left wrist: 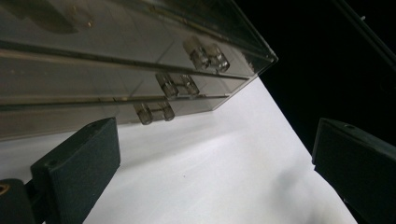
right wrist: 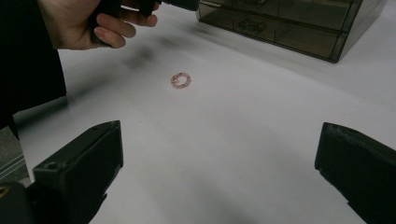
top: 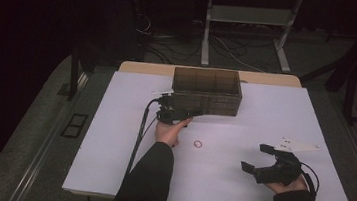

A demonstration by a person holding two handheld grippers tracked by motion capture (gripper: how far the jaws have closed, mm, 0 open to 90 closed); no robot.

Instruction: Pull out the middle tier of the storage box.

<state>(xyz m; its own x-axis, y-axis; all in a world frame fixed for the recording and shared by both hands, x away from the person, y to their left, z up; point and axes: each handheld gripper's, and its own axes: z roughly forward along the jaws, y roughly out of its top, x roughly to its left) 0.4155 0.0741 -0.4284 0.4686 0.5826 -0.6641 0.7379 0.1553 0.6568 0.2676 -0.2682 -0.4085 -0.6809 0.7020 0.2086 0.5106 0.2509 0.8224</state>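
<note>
Smoky translucent plastic drawer box (top: 206, 90) faces the wide-open left gripper (top: 196, 113), while the right gripper (top: 254, 160), jaws apart, rests near the small pink beaded ring (top: 198, 144).

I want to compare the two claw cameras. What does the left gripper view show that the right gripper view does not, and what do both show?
Left gripper view: a close look at the drawer handles on the front of the smoky drawer box, seen between the open jaws of the left claw.

Right gripper view: the small pink ring lying on the white table, the person's left hand, and the open jaws of the right claw.

Both: the drawer box and the white table surface.
</note>
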